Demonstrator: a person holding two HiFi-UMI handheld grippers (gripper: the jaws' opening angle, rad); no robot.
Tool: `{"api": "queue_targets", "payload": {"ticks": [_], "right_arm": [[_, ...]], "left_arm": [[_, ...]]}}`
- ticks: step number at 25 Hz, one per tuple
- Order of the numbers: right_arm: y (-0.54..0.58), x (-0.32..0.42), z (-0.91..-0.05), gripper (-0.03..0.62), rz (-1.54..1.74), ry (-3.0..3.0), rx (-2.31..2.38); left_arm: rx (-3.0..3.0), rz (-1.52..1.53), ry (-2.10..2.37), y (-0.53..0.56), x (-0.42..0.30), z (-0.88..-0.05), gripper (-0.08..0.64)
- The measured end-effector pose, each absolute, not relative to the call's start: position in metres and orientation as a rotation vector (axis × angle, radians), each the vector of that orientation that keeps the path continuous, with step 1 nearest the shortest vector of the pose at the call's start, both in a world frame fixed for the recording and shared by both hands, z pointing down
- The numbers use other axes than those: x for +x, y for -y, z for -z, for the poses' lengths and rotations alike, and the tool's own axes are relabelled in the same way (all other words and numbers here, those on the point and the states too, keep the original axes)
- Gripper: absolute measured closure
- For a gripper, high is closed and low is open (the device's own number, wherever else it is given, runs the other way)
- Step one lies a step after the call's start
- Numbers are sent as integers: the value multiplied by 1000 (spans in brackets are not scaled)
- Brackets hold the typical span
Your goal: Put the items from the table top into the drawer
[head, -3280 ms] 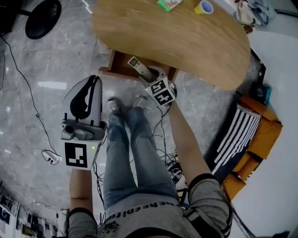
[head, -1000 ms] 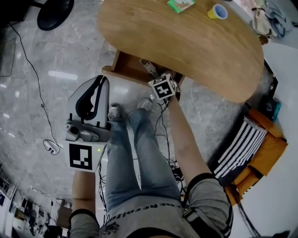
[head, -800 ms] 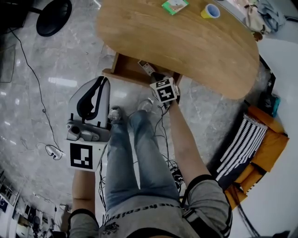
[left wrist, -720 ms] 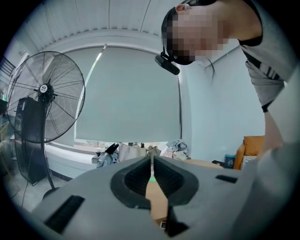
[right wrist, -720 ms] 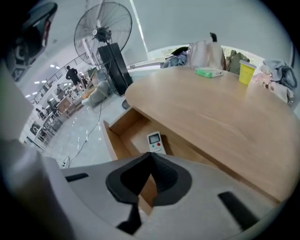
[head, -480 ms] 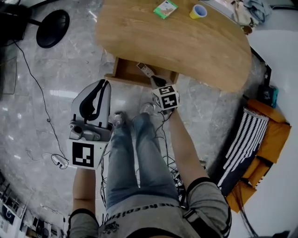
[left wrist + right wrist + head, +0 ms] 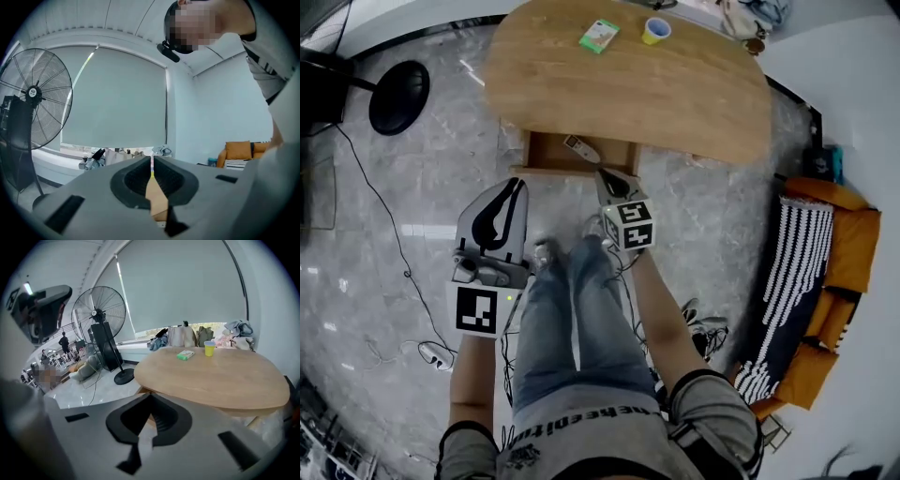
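Hanging by the open drawer [image 7: 546, 150] with right gripper [image 7: 607, 178] jaws together and empty, facing green box [image 7: 599, 35] at far edge of table [image 7: 694, 103]

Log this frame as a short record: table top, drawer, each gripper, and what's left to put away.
table top: green box and yellow cup, near the far edge of the oval wooden table
drawer: drawer pulled open under the table's near edge; remote control lies inside
left gripper: jaws together, nothing between them, held off to the left of the drawer
right gripper: jaws together, empty, just in front of the drawer
left to put away: green box and yellow cup
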State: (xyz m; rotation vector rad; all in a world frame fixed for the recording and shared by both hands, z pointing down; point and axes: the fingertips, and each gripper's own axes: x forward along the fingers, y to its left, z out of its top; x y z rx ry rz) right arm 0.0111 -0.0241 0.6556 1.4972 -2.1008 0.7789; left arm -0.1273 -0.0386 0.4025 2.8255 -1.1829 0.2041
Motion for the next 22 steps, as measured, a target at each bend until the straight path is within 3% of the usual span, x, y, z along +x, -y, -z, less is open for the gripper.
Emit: {"api": "queue_targets", "payload": {"ticks": [22], "right_arm": [[-40, 16, -440, 589, -585, 2182, 1781]], "left_arm": [[2906, -66, 1086, -10, -121, -285, 540]]}}
